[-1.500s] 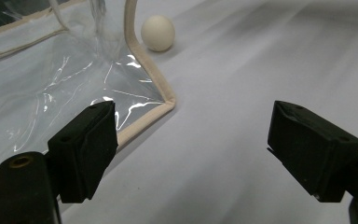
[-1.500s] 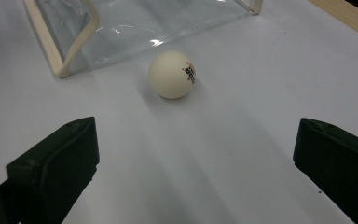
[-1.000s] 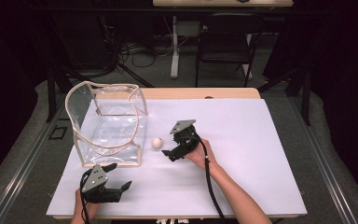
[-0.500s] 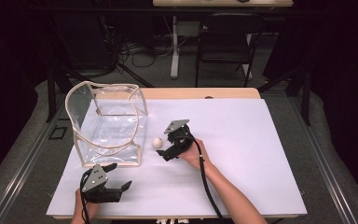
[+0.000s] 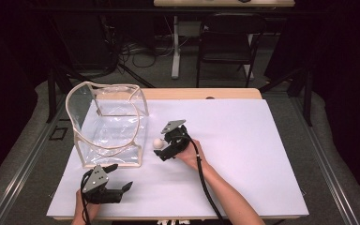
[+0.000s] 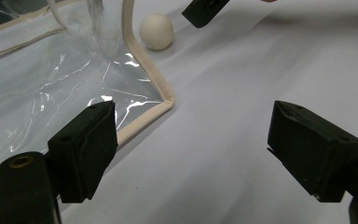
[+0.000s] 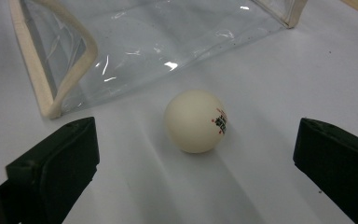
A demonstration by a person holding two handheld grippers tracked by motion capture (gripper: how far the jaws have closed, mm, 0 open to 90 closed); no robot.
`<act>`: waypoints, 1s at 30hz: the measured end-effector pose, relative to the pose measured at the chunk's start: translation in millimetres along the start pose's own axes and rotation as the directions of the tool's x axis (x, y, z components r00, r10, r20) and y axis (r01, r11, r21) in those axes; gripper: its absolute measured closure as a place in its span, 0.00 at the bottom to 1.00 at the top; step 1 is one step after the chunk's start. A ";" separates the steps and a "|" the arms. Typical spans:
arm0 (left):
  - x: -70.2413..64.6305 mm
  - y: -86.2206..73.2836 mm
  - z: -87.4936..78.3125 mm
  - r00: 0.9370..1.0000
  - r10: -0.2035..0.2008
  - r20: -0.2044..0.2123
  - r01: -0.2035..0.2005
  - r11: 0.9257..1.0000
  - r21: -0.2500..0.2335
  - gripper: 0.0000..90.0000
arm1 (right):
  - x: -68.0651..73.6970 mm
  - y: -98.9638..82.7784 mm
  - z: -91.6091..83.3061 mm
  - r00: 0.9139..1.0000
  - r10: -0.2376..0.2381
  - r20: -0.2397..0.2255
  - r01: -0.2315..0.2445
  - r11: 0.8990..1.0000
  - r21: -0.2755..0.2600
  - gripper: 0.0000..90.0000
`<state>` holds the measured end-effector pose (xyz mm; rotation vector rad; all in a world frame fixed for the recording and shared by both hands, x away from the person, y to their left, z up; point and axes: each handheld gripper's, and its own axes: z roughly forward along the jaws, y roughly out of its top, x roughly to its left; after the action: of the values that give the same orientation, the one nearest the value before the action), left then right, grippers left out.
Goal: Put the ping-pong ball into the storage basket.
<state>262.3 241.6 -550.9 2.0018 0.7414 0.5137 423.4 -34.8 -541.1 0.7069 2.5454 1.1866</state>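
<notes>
Ball: a white table tennis ball (image 7: 195, 121) lies on the white table cover (image 5: 243, 136), just beside the right front corner of the clear bag; in the high view it is at (image 5: 157, 143).
Print on ball: a small dark mark with red dots is on its right side in the right gripper view; it is too small to read.
Right gripper: the right gripper (image 5: 163, 149) is near the ball and points at it. Its jaws stand wide apart, with the ball between them but a little ahead, and they do not touch it.
Left gripper: the left gripper (image 5: 121, 177) is at the near edge of the table, in front of the bag. Its jaws are spread and hold nothing.
Bag: a clear plastic bag (image 5: 108, 126) with beige trim stands upright with its mouth open to the top. Its front corner (image 6: 167, 100) is seen close in the left gripper view.
Between ball and bag: only bare cover; the bag wall is next to the ball.
Behind the table: a dark chair (image 5: 225, 42) and cables (image 5: 136, 51) on the floor.
</notes>
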 end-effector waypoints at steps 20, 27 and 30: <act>0.3 -0.2 -0.7 1.000 0.001 0.000 -0.001 1.000 0.000 0.18 | 1.9 -0.6 17.0 1.000 0.016 -0.008 -0.016 1.000 0.002 0.11; 0.2 -0.3 -0.8 1.000 0.001 0.000 -0.001 1.000 -0.002 0.18 | 3.5 -1.2 20.4 1.000 0.017 0.013 -0.017 1.000 0.016 0.28; 0.2 -0.2 -0.9 1.000 0.001 0.000 -0.001 1.000 -0.002 0.18 | 3.7 -1.6 22.0 1.000 0.021 0.021 -0.022 1.000 0.017 0.35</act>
<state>261.9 242.4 -550.7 2.0005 0.7399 0.5149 428.8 -19.4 -556.4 0.7488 2.5393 1.1595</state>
